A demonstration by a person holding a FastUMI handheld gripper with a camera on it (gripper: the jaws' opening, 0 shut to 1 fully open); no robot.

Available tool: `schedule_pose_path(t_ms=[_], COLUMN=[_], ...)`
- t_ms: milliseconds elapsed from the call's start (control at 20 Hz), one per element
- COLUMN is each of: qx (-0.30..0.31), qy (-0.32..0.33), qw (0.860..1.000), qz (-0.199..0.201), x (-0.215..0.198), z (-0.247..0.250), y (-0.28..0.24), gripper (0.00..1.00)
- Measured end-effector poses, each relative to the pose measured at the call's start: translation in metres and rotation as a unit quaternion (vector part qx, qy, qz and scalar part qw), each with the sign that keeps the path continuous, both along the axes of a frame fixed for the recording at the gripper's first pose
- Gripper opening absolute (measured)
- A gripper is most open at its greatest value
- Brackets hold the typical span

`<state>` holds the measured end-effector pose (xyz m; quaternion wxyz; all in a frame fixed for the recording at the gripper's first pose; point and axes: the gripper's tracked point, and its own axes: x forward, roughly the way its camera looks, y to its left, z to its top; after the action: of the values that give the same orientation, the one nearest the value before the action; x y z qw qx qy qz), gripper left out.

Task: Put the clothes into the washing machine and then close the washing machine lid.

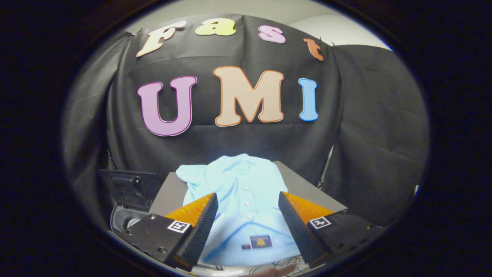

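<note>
A light blue buttoned shirt [240, 184] lies spread on a grey flat surface [169, 194], collar and label end nearest me. My gripper [248, 204] hovers over the shirt's near part, open, its two orange-and-black fingers [200, 219] wide apart on either side of the button row. Nothing is pressed between them. Left of the grey surface and lower I see the dark raised lid [128, 182] and part of the white rim [123, 219] of the washing machine.
Black cloth walls close the booth behind and to the right of the grey surface. A fingertip of a person's hand [276, 271] shows just below the shirt's collar, with thin cables beside it.
</note>
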<state>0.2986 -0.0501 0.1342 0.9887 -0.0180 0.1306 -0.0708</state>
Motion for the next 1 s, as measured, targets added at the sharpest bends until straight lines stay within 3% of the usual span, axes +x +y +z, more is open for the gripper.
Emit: schedule_pose_path(t_ms=[200,350,450,750,900,950,1000], qx=[-0.006,-0.004,-0.026,0.028,0.015,0.006,-0.014], qy=[0.08,0.108,0.143,0.159,0.156,0.158,0.146], qw=[0.996,0.994,0.989,0.985,0.984,0.98,0.98], qz=[-0.043,-0.03,-0.039,-0.059,-0.09,-0.119,-0.132], x=[0.053,0.08,0.081,0.083,0.082,0.072,0.068], z=[-0.031,-0.047,-0.059,-0.066,-0.065,-0.066,-0.059], y=[-0.024,-0.013,-0.018,-0.014,-0.016,-0.017,-0.014], gripper=[0.95,0.93,0.93,0.84,0.33,0.16,0.14])
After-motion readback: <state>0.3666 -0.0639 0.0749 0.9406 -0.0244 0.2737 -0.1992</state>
